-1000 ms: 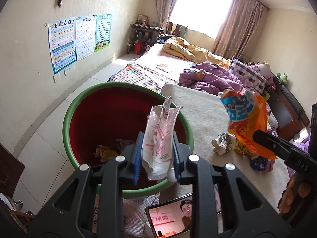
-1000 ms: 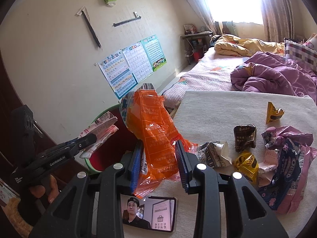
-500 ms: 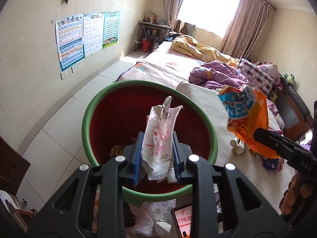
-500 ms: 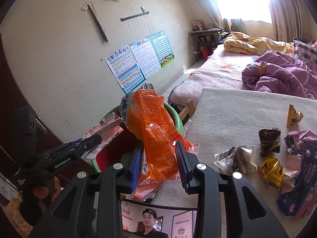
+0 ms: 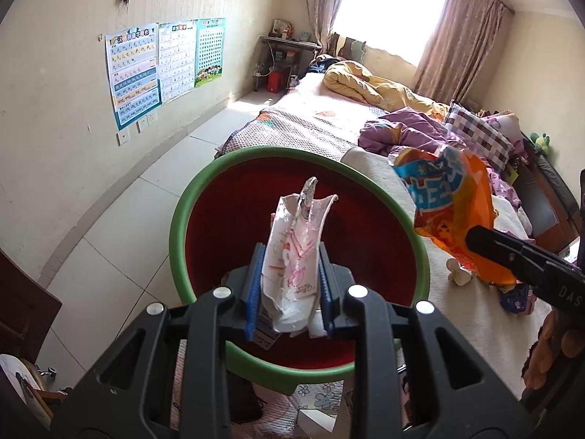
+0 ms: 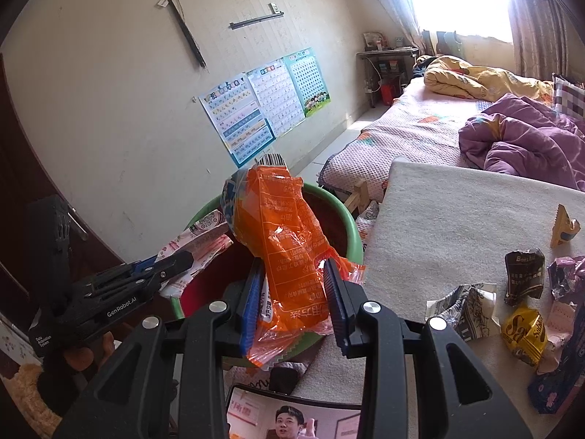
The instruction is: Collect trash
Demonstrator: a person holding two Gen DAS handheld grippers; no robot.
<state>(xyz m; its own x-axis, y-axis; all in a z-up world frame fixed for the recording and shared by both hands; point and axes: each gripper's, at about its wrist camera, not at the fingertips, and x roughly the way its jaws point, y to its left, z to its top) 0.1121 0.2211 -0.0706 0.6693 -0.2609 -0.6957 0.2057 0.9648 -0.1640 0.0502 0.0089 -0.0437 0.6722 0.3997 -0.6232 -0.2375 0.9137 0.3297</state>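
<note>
Both wrappers are held over the green-rimmed bin (image 5: 292, 226), not yet dropped. The left gripper (image 5: 290, 292) is clamped on a pink-and-white wrapper (image 5: 294, 256) above the bin's middle. The right gripper (image 6: 292, 292) pinches an orange snack bag (image 6: 289, 241) over the bin's near right rim. Several wrappers (image 6: 523, 333) remain on the desk (image 6: 457, 219), right of the bin.

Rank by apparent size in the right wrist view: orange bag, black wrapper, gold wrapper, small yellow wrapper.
1. orange bag, though nearest the camera
2. black wrapper and gold wrapper, too alike to rank
3. small yellow wrapper
</note>
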